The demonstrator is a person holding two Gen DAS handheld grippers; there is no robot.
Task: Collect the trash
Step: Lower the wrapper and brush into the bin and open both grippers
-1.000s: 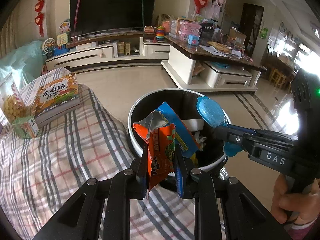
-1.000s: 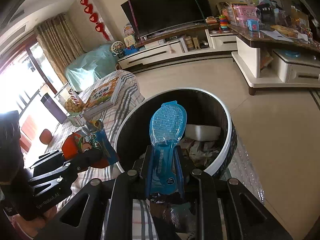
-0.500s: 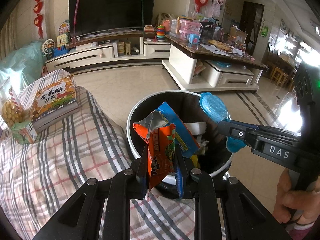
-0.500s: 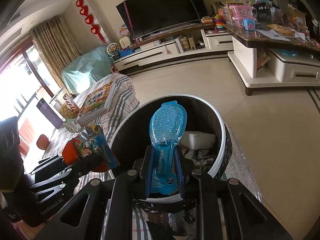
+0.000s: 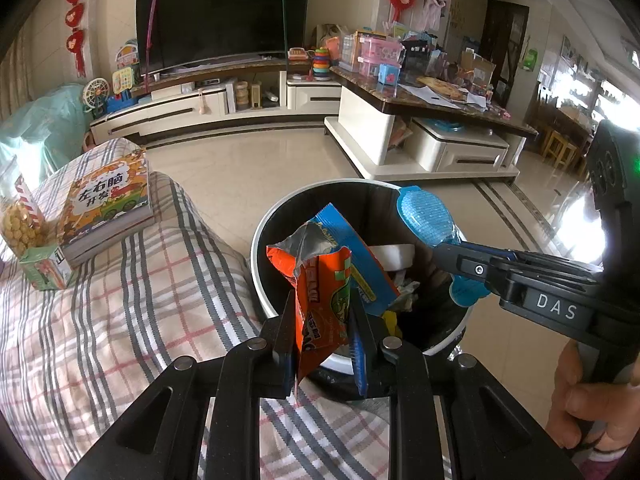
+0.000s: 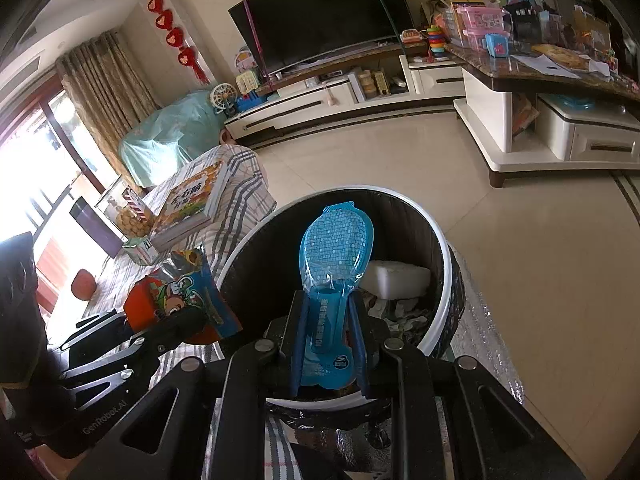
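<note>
Trash fills both of my grips. My left gripper (image 5: 322, 320) is clamped on an orange snack wrapper (image 5: 320, 292), its torn silver mouth standing up above my fingers (image 5: 285, 332), with a blue packet (image 5: 352, 264) pressed against its far side; I think that one is pinched in the same grip, though the wrapper hides where the pads meet it. My right gripper (image 6: 330, 336) is closed tight on a blue spoon-shaped plastic package (image 6: 334, 264), whose round dotted end sticks straight out ahead of my fingertips.

Just beyond and below both pairs of fingers stands the round trash bin (image 5: 260, 256), white rimmed and dark inside. A white block (image 6: 400, 280) and crumpled scraps (image 6: 400, 316) lie at its bottom. The spoon package hangs over the bin's opening; the wrapper sits over its near rim.

Left of my left fingers spreads a plaid cloth (image 5: 120, 320), and on it, well away from my grip, lie a thick picture book (image 5: 106, 204) and a small green carton (image 5: 44, 270) beside a bag of yellow snacks (image 5: 18, 224). A hand (image 5: 592, 400) grips the right tool's handle at my right.
</note>
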